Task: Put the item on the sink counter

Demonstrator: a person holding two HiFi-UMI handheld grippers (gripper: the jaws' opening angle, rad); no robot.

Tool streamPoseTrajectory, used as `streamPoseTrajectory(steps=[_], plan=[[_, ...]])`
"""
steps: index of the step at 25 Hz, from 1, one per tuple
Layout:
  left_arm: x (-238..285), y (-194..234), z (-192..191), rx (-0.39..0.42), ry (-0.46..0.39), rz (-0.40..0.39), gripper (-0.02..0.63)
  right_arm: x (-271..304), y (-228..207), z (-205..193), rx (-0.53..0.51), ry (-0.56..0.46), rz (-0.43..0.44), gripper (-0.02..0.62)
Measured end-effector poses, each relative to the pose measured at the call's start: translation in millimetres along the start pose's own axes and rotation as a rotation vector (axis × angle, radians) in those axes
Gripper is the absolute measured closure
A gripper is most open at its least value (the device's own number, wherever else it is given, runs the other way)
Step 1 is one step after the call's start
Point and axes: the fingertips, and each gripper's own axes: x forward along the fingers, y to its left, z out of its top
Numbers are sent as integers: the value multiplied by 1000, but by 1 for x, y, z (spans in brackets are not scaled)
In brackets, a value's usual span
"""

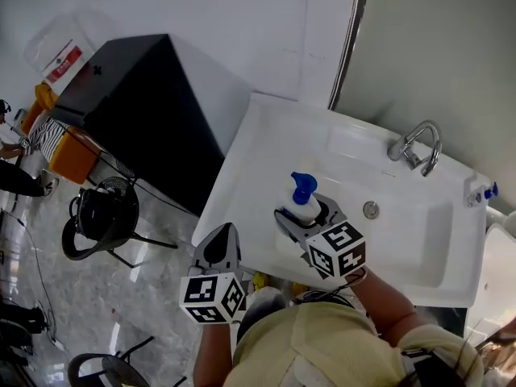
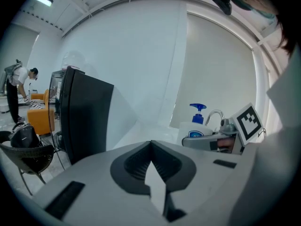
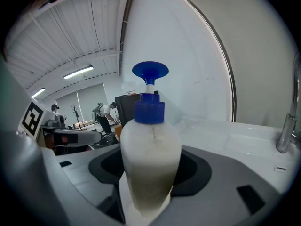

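White bottle (image 1: 305,210) — blue pump — upright at sink counter (image 1: 266,143)

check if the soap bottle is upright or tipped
Upright: the soap bottle stands with its blue pump on top, held in the right tongs.

White sink counter (image 1: 248,161). Chrome faucet (image 1: 416,145) on back rim. Blue-pump soap bottle (image 1: 305,210) upright at basin's left rim; contact underneath unclear.

The head view looks steeply down on the sink (image 1: 274,147) from above; the left gripper view looks level past the cabinet (image 2: 87,112); the right gripper view sits close against the bottle (image 3: 150,159), facing across the sink. All three share bottle and tap (image 1: 419,143).
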Motion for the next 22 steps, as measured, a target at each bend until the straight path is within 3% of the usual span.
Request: streamPoseTrajectory(steps=[10, 22], plan=[[25, 17, 10, 16, 21, -64, 571, 28, -6, 6, 22, -13, -58, 316], [51, 31, 14, 35, 43, -101, 571, 67, -9, 15, -28, -37, -100, 316]])
